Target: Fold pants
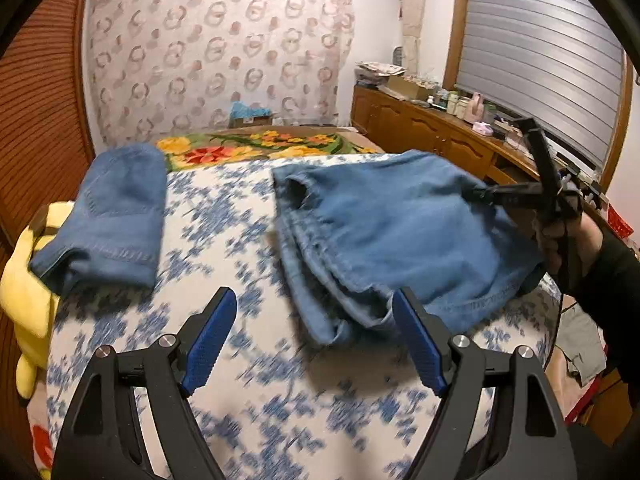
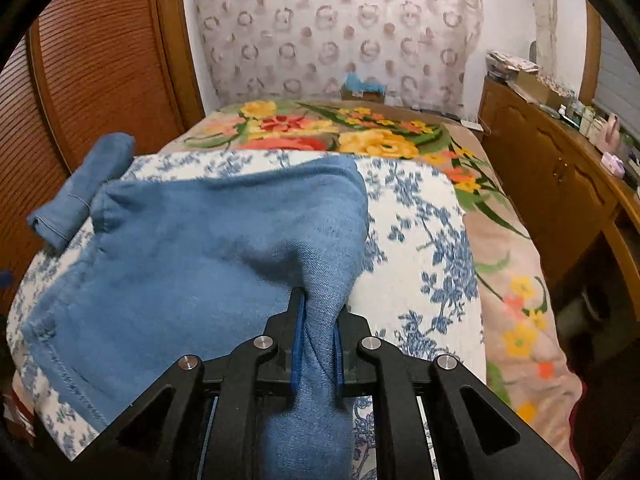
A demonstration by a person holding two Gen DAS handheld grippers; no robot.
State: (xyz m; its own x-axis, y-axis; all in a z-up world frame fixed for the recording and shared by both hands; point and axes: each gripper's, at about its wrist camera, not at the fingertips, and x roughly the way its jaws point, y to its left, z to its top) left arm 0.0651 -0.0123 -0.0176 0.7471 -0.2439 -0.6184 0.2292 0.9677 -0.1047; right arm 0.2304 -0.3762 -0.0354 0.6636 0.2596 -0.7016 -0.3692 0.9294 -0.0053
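You are in a bedroom, over a bed with a white cover with blue flowers (image 1: 248, 248) on top.

In the left wrist view, your left gripper (image 1: 312, 300) is at the bottom of the frame. Its two blue pads (image 1: 208, 340) stand wide apart, and there is nothing between them, only the bed cover below. Just past the right pad lies the pair of blue jeans (image 1: 400, 232), bunched in thick folds in the middle right of the frame. At the right edge, your right gripper (image 1: 482, 194) pinches the far side of the jeans and lifts that part up. Your right hand (image 1: 568, 240), in a dark sleeve, holds its handle. At the left sits another folded blue cloth (image 1: 116, 216), well apart from the jeans. A yellow soft thing (image 1: 28, 288) pokes out beside it at the left edge.

In the right wrist view, the right gripper (image 2: 318, 312) is at the bottom middle. Its jaws are narrow and squeeze a twist of the jeans (image 2: 192, 248), which spread out to the left over the cover.

Farther back lies a blanket with big yellow and red flowers (image 2: 360, 132). A wooden cabinet (image 2: 540, 168) stands along the right side, and a patterned curtain (image 2: 328, 28) hangs at the back wall.
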